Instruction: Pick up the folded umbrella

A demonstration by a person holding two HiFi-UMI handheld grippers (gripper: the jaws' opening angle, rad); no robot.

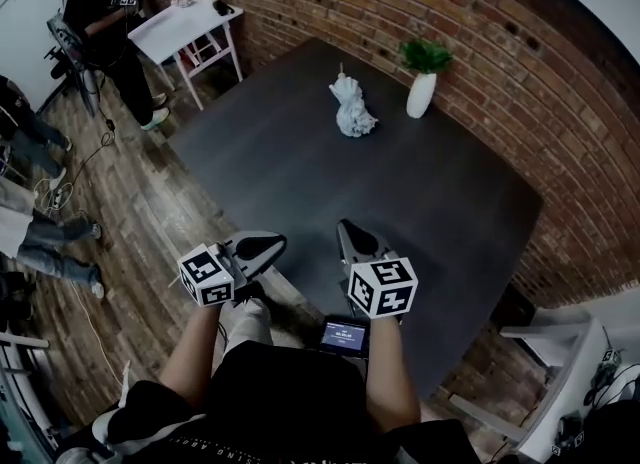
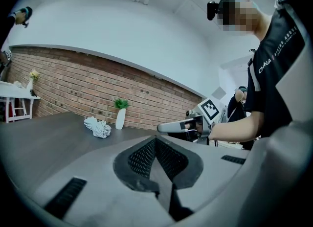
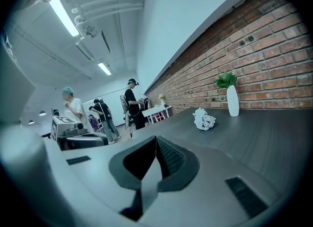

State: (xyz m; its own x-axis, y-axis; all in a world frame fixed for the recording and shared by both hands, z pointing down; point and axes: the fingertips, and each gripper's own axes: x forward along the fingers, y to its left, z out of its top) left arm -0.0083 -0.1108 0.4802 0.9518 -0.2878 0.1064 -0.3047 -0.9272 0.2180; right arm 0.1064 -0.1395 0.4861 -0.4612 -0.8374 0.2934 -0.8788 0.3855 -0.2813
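Left gripper [image 2: 155, 139]: clenched, jaws pressed together with nothing between them, held out over the near edge of the table.
Right gripper [image 3: 156, 139]: same deal, jaws closed tight and empty. It sits just beside the left one, not touching it, and the two angle in toward each other a little.
Marker cubes: left marker cube [image 1: 210, 274] and right marker cube [image 1: 383, 287] ride on the backs of the grippers, right above the person's hands.
Small lit screen [image 1: 343, 335]: just behind the right gripper, close to the person's body. Can't read what's on it.
Dark table [image 1: 270, 167]: stretches away in front of both grippers, and most of the top is bare.
Folded umbrella [image 1: 352, 110]: white, bunched up, standing on the table with its tip up. It's well ahead of both grippers, toward the far side. It sits a bit left of where the left gripper points and a bit right of where the right one points. Nothing is touching it.
White vase [image 1: 421, 94]: has a green plant in it and stands a bit beyond the umbrella, close but apart.
Brick wall [image 1: 480, 42]: runs right behind the vase, along the far edge of the table.
White side table [image 1: 185, 24]: way off beyond the left gripper's outer side, against the same wall.
People [image 1: 105, 27]: standing on the wooden floor [image 1: 150, 222] near that side table.
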